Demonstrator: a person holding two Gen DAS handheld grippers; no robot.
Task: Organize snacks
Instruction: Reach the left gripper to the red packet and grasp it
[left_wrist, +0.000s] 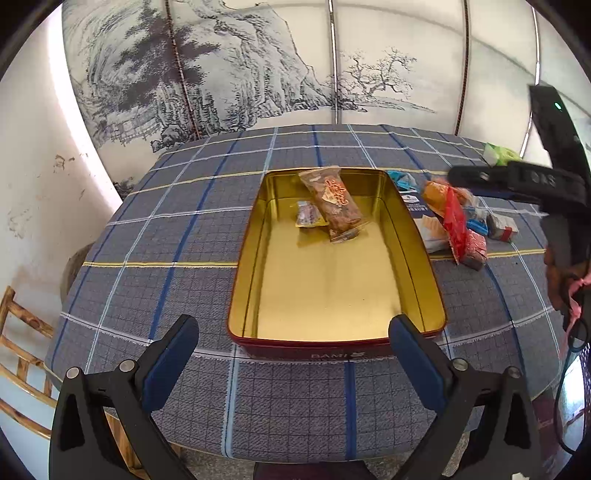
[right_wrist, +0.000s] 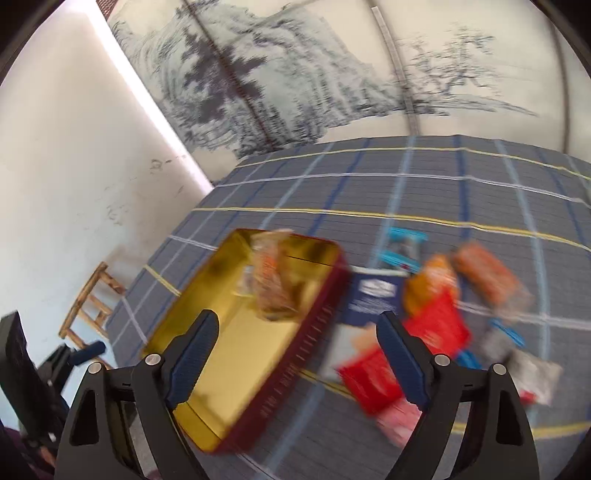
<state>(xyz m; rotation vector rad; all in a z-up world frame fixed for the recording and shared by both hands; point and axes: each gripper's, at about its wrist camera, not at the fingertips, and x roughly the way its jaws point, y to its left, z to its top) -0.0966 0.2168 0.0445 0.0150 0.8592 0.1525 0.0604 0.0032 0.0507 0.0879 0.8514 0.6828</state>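
Note:
A red tin (left_wrist: 332, 349) with a gold inside sits on the checked tablecloth. It holds a brown snack pack (left_wrist: 334, 203) and a small yellow-edged sachet (left_wrist: 308, 216) at its far end. Loose snacks lie right of the tin: a red pack (left_wrist: 458, 225), an orange pack (left_wrist: 436, 195), and a dark blue and white pack (left_wrist: 424, 218). My left gripper (left_wrist: 293, 363) is open and empty at the tin's near edge. My right gripper (right_wrist: 297, 360) is open and empty above the tin's right side (right_wrist: 295, 362); that view is blurred. It also shows in the left wrist view (left_wrist: 480, 177) over the loose snacks.
Light blue wrappers (left_wrist: 404, 179), a green pack (left_wrist: 500, 153) and a small grey pack (left_wrist: 502, 229) lie at the table's right. A painted folding screen (left_wrist: 258, 74) stands behind the table. A wooden chair (left_wrist: 22, 354) stands at the left.

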